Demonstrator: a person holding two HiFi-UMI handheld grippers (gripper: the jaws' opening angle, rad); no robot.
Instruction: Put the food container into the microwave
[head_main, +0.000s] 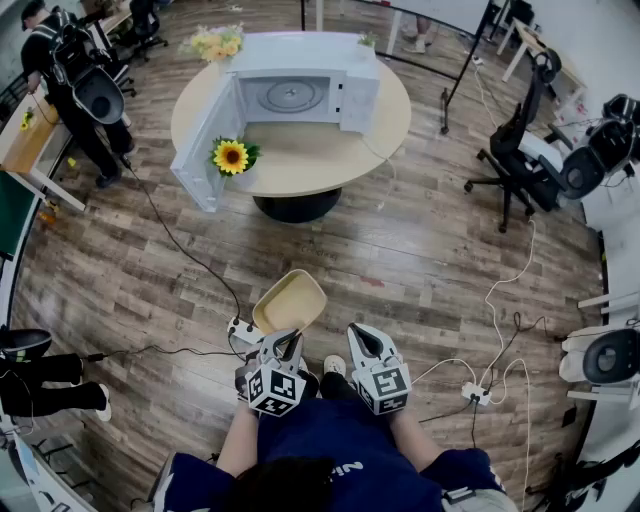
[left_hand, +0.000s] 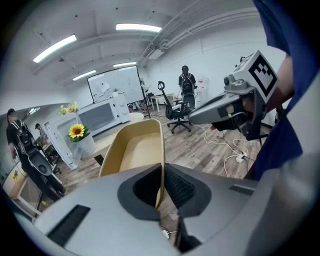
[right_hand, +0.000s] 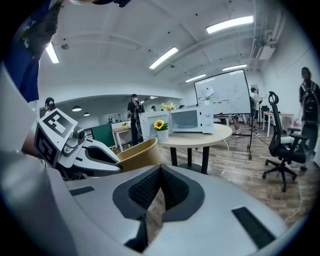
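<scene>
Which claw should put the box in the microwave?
Left. The left claw pinches the rim of the box, while the right claw is shut on nothing. The microwave stands open ahead.

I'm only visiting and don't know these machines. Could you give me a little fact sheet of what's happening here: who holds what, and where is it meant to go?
Left gripper: jaws closed on the rim of the food container
Right gripper: jaws closed, nothing between them
Microwave: on the round table, door swung open, nothing seen inside
Also on table: sunflower beside the open door
Container's place: held over the wooden floor, away from the table, not yet in the microwave
</scene>
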